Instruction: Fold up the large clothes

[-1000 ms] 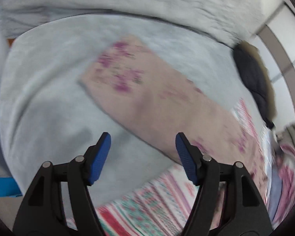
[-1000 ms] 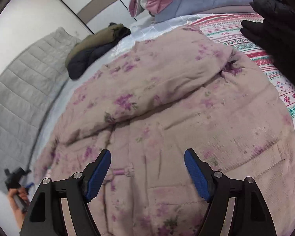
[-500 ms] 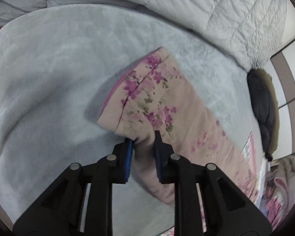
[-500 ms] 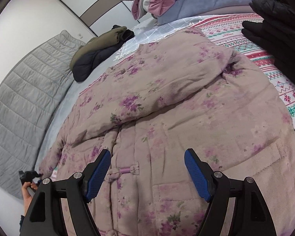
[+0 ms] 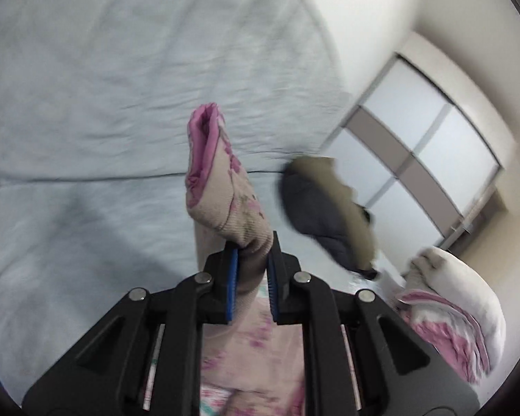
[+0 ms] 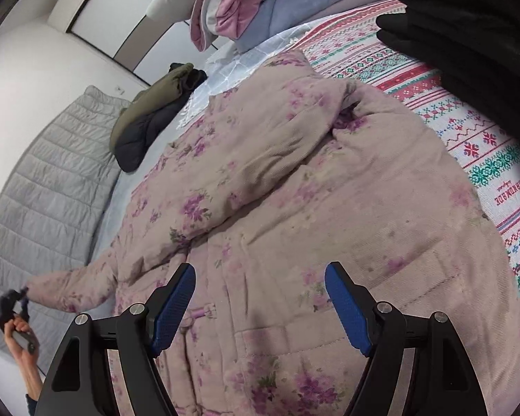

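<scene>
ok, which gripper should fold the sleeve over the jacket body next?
Left. The left gripper is already shut on the sleeve cuff; the right gripper hangs open above the floral jacket, holding nothing.

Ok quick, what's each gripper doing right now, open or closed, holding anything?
Left gripper: shut on the cuff of the pink floral padded jacket's sleeve.
Right gripper: open, holding nothing, above the jacket.
</scene>
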Demonstrator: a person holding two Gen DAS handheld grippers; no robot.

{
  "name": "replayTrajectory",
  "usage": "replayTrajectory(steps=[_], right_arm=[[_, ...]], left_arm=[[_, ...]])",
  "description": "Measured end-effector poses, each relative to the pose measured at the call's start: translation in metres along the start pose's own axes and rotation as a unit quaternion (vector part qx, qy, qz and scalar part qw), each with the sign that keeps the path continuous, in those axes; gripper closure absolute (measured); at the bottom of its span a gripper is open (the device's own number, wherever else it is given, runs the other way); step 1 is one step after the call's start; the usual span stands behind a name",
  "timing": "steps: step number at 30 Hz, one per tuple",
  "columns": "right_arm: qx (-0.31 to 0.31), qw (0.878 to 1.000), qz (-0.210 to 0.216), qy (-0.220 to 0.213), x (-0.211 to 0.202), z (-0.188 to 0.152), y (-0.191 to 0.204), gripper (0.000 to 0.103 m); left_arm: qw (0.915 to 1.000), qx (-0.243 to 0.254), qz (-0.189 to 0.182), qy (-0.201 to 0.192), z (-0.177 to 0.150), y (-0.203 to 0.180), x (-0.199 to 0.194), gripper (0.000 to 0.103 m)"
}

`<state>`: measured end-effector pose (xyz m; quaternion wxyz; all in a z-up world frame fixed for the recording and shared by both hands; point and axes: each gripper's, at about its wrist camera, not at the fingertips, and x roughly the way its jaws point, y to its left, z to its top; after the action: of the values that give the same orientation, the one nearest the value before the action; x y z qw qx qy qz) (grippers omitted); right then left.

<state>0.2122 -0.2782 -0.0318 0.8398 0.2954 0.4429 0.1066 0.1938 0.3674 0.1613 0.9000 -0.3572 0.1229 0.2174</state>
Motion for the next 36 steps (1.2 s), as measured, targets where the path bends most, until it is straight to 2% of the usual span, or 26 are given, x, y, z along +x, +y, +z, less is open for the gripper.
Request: replayTrajectory(steps=[2, 6, 9, 11, 14, 16, 19, 21, 23, 24, 26, 28, 30, 31, 33, 34, 36], right_arm=[[0.006, 1.0, 0.001, -0.004, -0.004, 0.002, -0.005, 0.025], [0.028, 0.999, 0.011, -0.017, -0.015, 0.008, -0.019, 0.025], [0.049, 0.998, 0.02, -0.03, -0.025, 0.015, -0.032, 0.025], [0.064, 0.997, 0.031, -0.041, -0.032, 0.018, -0.04, 0.025], [0.077, 0.995, 0.04, -0.058, -0.046, 0.024, -0.052, 0.025], [0.085, 0.993, 0.036, -0.069, -0.052, 0.027, -0.059, 0.025], [0.117, 0.989, 0.05, -0.081, -0.061, 0.03, -0.075, 0.025], [0.132, 0.986, 0.06, -0.085, -0.065, 0.031, -0.082, 0.025], [0.129, 0.986, 0.056, -0.086, -0.066, 0.032, -0.084, 0.025], [0.126, 0.987, 0.052, -0.086, -0.067, 0.033, -0.084, 0.025], [0.121, 0.988, 0.048, -0.086, -0.067, 0.033, -0.084, 0.025], [0.12, 0.988, 0.049, -0.083, -0.066, 0.032, -0.083, 0.025], [0.119, 0.989, 0.051, -0.078, -0.064, 0.032, -0.082, 0.025], [0.119, 0.989, 0.051, -0.076, -0.063, 0.031, -0.082, 0.025], [0.117, 0.989, 0.049, -0.074, -0.06, 0.03, -0.081, 0.025], [0.116, 0.99, 0.047, -0.072, -0.059, 0.029, -0.08, 0.025], [0.114, 0.99, 0.045, -0.069, -0.056, 0.03, -0.079, 0.025]], left_arm=[[0.9982, 0.034, -0.05, 0.0, -0.012, -0.049, -0.014, 0.087], [0.9868, 0.093, -0.131, 0.023, -0.055, -0.133, -0.032, 0.087], [0.9712, 0.11, -0.201, 0.068, -0.109, -0.194, -0.032, 0.087], [0.9614, 0.12, -0.229, 0.093, -0.146, -0.223, -0.03, 0.087], [0.9505, 0.166, -0.233, 0.121, -0.21, -0.258, -0.016, 0.087], [0.9426, 0.176, -0.227, 0.17, -0.256, -0.271, 0.006, 0.087], [0.9296, 0.183, -0.216, 0.236, -0.323, -0.27, 0.029, 0.087], [0.9208, 0.203, -0.193, 0.272, -0.361, -0.269, 0.045, 0.086], [0.9077, 0.208, -0.192, 0.309, -0.391, -0.264, 0.049, 0.081], [0.8967, 0.216, -0.2, 0.331, -0.403, -0.265, 0.051, 0.075], [0.8862, 0.25, -0.201, 0.335, -0.414, -0.273, 0.043, 0.067], [0.8794, 0.274, -0.21, 0.328, -0.416, -0.283, 0.039, 0.057], [0.8697, 0.283, -0.237, 0.327, -0.412, -0.289, 0.027, 0.048], [0.8636, 0.281, -0.255, 0.332, -0.406, -0.291, 0.021, 0.047], [0.8602, 0.273, -0.266, 0.339, -0.399, -0.29, 0.012, 0.04], [0.8602, 0.268, -0.269, 0.341, -0.403, -0.285, 0.011, 0.039], [0.8615, 0.25, -0.271, 0.349, -0.39, -0.275, 0.007, 0.039]])
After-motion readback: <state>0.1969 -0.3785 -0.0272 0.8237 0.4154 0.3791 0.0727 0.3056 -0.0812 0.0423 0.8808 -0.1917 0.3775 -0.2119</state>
